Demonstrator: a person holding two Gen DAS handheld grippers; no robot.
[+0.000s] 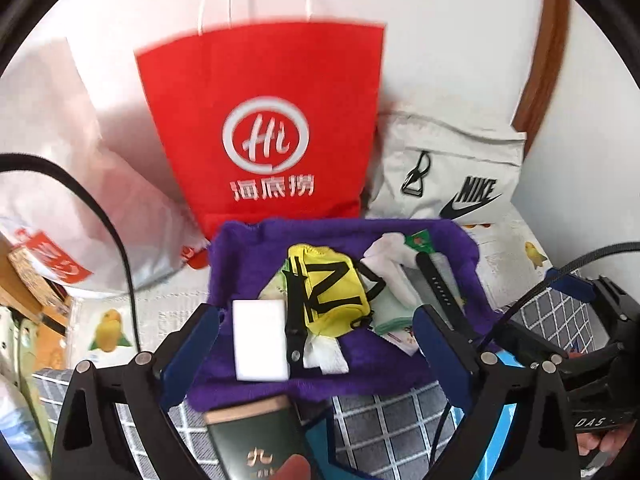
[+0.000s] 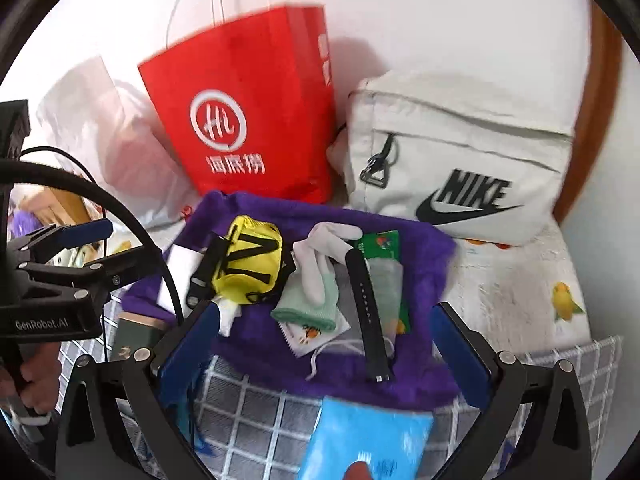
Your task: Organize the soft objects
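A fuzzy purple cloth [image 1: 256, 248] lies spread with small items on it: a yellow pouch [image 1: 328, 284] with black straps, a white foam block [image 1: 260, 344], a white glove [image 2: 328, 248], a mint green sock [image 2: 312, 304], a black watch strap [image 2: 368, 312] and a green packet [image 2: 384, 244]. My left gripper [image 1: 316, 320] hangs open above the cloth's near left part, nothing between its blue pads. My right gripper [image 2: 326, 314] stands open over the near right part, also holding nothing. Each gripper shows at the edge of the other's view.
A red paper bag [image 1: 260, 120], a pale Nike bag [image 1: 460, 176] and a white plastic bag [image 1: 60, 160] stand against the wall behind. Nearer lie a dark green box [image 1: 256, 440] and a blue packet [image 2: 368, 436] on grey checked fabric [image 1: 392, 420]. Black cables cross the left.
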